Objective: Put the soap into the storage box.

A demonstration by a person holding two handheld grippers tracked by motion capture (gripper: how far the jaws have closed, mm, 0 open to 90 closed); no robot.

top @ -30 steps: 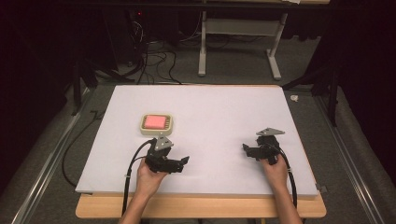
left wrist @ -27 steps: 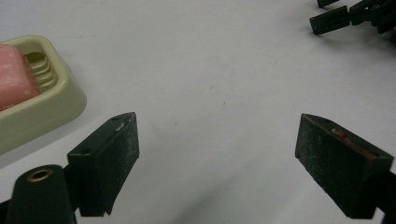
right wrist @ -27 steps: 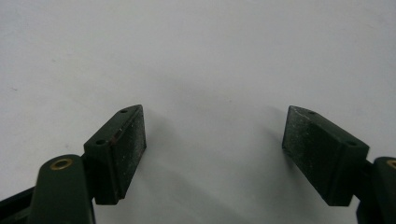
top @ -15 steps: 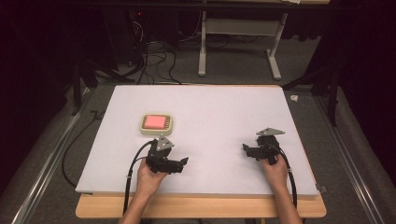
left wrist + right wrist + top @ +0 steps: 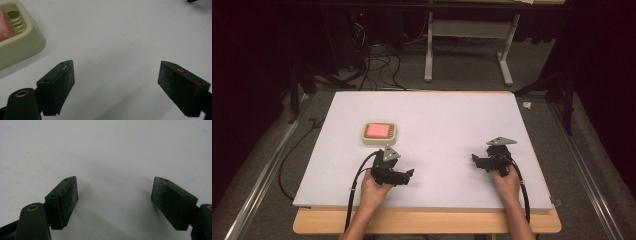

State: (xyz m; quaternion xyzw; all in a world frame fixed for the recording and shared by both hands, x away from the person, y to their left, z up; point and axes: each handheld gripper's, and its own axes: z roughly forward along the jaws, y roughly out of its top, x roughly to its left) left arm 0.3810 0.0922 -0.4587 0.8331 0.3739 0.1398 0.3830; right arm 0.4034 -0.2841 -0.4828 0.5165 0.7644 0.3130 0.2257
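High view: left gripper [image 5: 408, 174] has been shifted slightly toward 3 o'clock since a second ago; right gripper [image 5: 475, 160] unchanged. No grasp started; approach judged barely begun. Count: one cream dish [image 5: 380, 133] with one pink soap bar [image 5: 378, 130], at 11 o'clock of the left gripper, near but apart, on the bench [image 5: 447, 120]; two grippers.

Left gripper view: jaws spread, empty; dish [image 5: 22, 42] at 10 o'clock.

Right gripper view: jaws spread, nothing pinched.
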